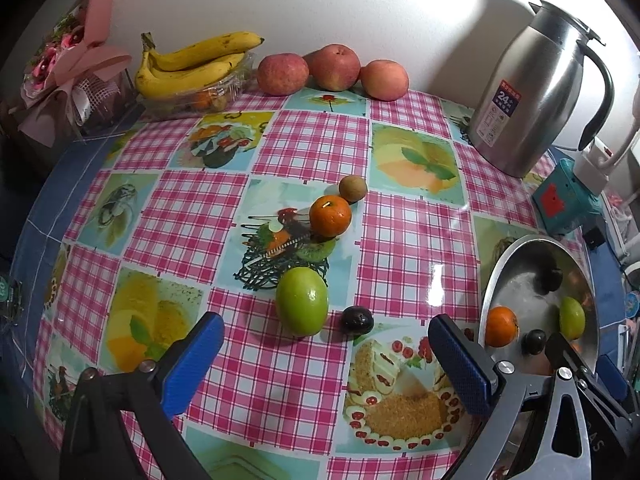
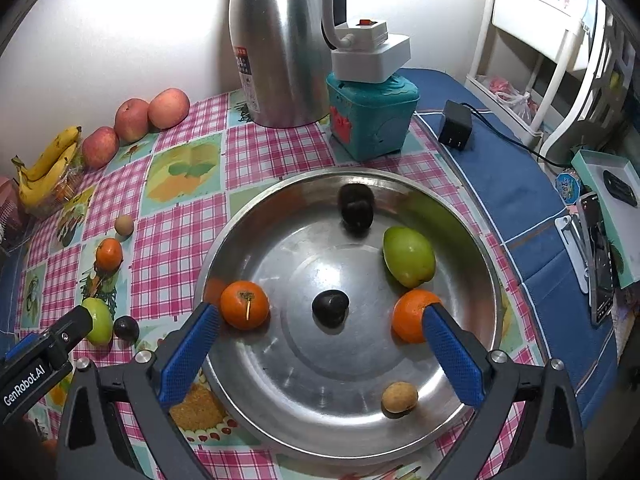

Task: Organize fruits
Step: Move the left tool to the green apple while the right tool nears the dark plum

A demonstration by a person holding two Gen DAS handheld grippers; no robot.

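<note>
Over the steel bowl (image 2: 472,248) the right gripper (image 2: 320,344) hangs spread wide and empty, six small fruits loose beneath it; the left gripper (image 1: 324,360), equally wide, holds nothing above the green fruit (image 1: 302,301) and dark fruit (image 1: 357,320); beyond lie an orange (image 1: 330,216) and brown fruit (image 1: 353,188); a careless closing pad could send these round pieces rolling away, I'd say.

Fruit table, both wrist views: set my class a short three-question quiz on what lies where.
1. How many fruits lie in the steel bowl?
2. True or false: the green fruit on the tablecloth touches the dark fruit beside it.
3. Which is open? A left gripper only; B right gripper only; C both.

Key: 1 six; 2 false; 3 C.
</note>
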